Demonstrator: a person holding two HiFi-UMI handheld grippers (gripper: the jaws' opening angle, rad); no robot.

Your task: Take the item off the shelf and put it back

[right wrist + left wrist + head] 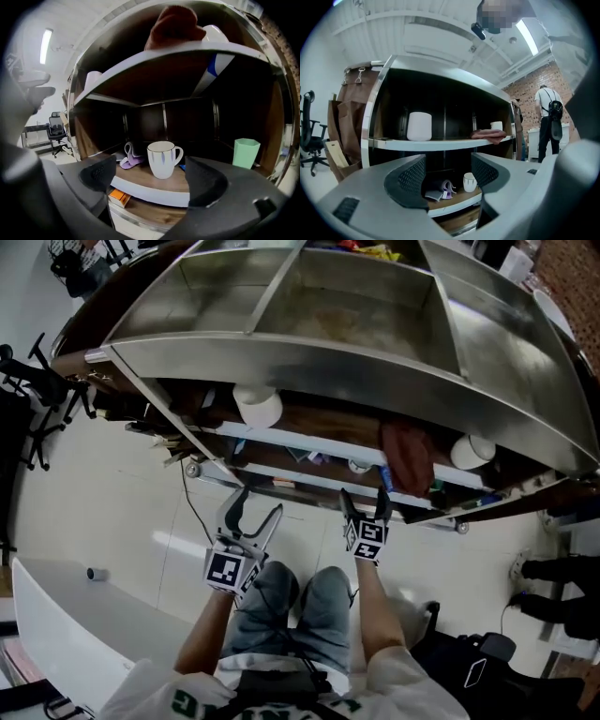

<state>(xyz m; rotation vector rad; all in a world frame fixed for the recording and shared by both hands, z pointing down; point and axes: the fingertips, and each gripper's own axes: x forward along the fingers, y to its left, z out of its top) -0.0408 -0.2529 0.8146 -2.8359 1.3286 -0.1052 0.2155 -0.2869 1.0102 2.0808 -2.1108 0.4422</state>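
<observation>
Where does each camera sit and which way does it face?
Head view: on the person's head, steeply down onto the shelf unit's top; shows forearms, knees, left hand-held gripper, right hand-held gripper.
Left gripper view: rides the left one, level at the shelf unit's front; own jaws apart, empty.
Right gripper view: rides the right one, facing the lower shelf's white mug; own jaws apart, empty.
Shared: both gripper views show that mug.

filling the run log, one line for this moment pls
left claw: open, empty | right claw: open, facing mug | mug: on shelf
</observation>
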